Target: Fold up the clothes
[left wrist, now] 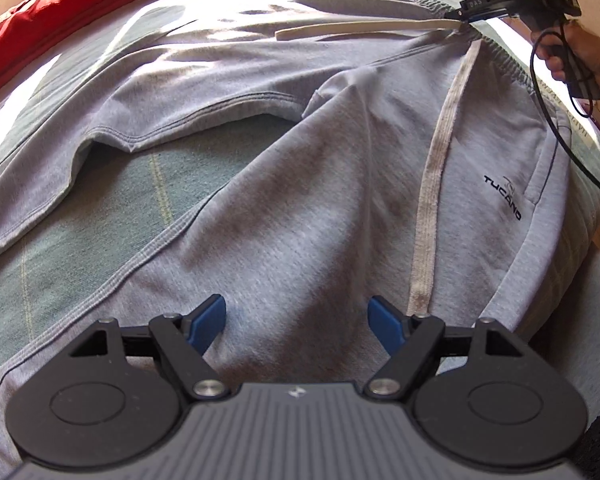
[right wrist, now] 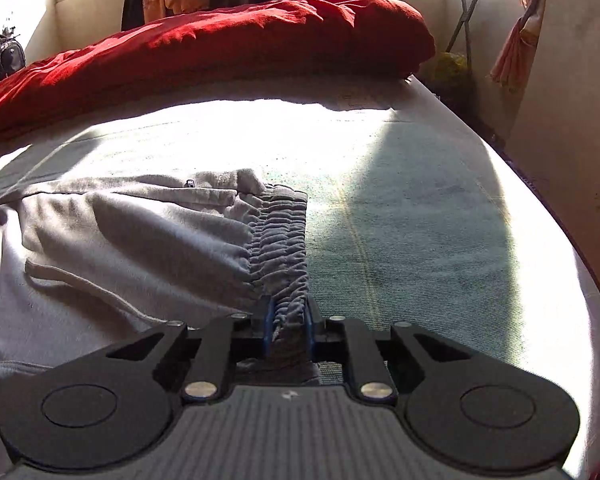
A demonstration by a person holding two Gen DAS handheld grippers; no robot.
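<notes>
count: one pair of grey sweatpants (left wrist: 308, 184), two drawstring ends (left wrist: 432, 200), one red blanket (right wrist: 204, 48), one bed (right wrist: 420, 216)
sweatpants: spread out over the greenish sheet, legs splayed, TUCANO logo (left wrist: 503, 197) near the pocket
left tongs (left wrist: 296, 324): wide open, blue pads either side of the grey fabric, nothing pinched
right tongs (right wrist: 288, 324): clamped on the gathered elastic waistband (right wrist: 284, 248) at the edge of the pants
around: red blanket bunched at the far side of the bed, backpack (right wrist: 4, 56) by the wall, clothes hanging under the window
in the way: one drawstring lies across the leg near the left tongs
</notes>
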